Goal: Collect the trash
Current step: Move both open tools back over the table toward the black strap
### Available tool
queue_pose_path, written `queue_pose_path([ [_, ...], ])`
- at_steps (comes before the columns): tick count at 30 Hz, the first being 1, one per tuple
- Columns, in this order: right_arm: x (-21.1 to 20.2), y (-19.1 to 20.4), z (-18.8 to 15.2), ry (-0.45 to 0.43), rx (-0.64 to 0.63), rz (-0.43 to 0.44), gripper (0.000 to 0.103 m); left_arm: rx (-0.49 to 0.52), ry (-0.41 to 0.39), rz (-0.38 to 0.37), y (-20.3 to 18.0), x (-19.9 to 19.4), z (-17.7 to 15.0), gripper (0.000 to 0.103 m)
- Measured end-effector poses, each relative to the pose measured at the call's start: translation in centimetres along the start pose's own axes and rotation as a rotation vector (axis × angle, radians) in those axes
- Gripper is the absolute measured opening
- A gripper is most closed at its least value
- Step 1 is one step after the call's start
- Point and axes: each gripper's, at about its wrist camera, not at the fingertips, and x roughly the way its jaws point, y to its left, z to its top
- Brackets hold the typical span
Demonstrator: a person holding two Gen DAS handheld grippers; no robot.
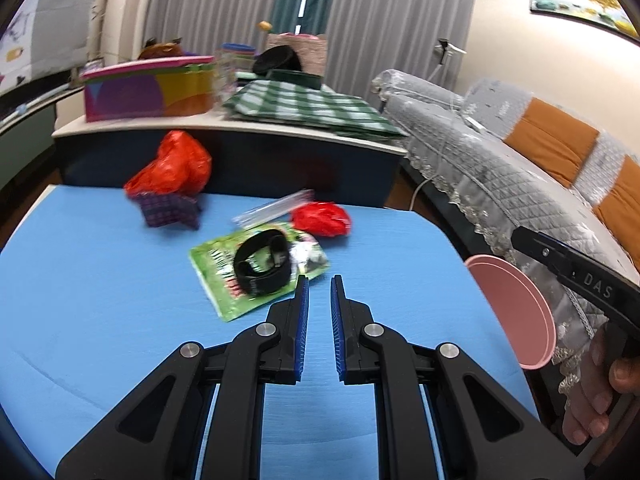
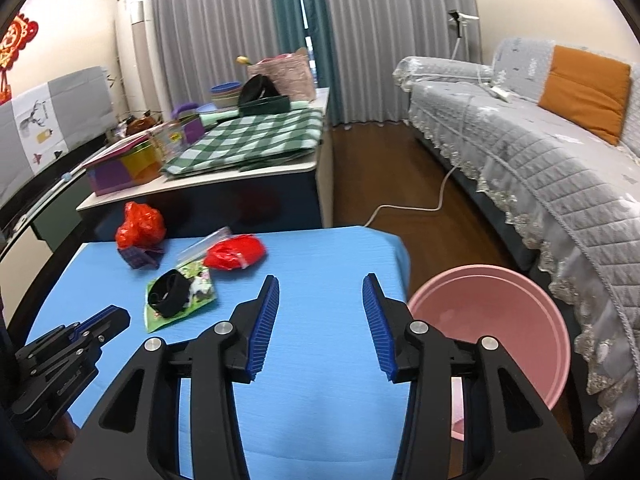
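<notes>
On the blue table [image 2: 320, 272] the trash lies in a loose group toward the far left. Farthest left is a crumpled red bag [image 1: 172, 164] by the far edge, sitting on a purple checked cloth [image 1: 168, 210]. To its right lies a green wrapper [image 1: 224, 272], flat, its long axis running from the near left to the far right in the left wrist view, its torn silver end pointing far right. A black strap [image 1: 262, 266] is coiled in a loop on top of the wrapper. Just beyond them is a clear plastic sleeve [image 1: 276, 208], long and thin, slanting up to the right. Touching its right end is a second red wad [image 1: 320, 220], with its long axis roughly across the table.

The left gripper [image 1: 319, 280] hangs over the table just near of the wrapper, its blue pads [image 1: 303, 320] nearly closed with a narrow gap and nothing between them; the left pad tip overlaps the wrapper's near corner in view, though I cannot tell whether it touches. The right gripper [image 2: 320, 280] is spread wide and empty above bare table, well right of the trash.

Right of the table, below its edge, stands a pink bucket [image 2: 532, 320], mouth up. What shows of its inside holds nothing I can make out. A grey sofa [image 2: 540, 152] runs along the right.
</notes>
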Motion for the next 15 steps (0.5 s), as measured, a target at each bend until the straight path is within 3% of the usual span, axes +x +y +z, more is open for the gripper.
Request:
queue_pose_path([
  [6,1.7,1.2,-0.2,0.016,-0.003,0.022,0.044,-0.037,0.014,0.032,1.7,1.3,-0.2,0.015],
  [10,2.7,1.4,-0.3,0.026,-0.007,0.025,0.044,-0.072,0.014,0.054,2.8,2.5,0.1,0.036],
  [12,3.3,1.4,-0.4,0.031,-0.007,0.025,0.045,-0.087,0.020,0.068,3.2,3.2,0.1,0.054],
  [15,4.2,1.6,-0.5,0.040,-0.006,0.025,0.045,-0.111,0.031,0.091,3.9,4.5,0.2,0.062],
])
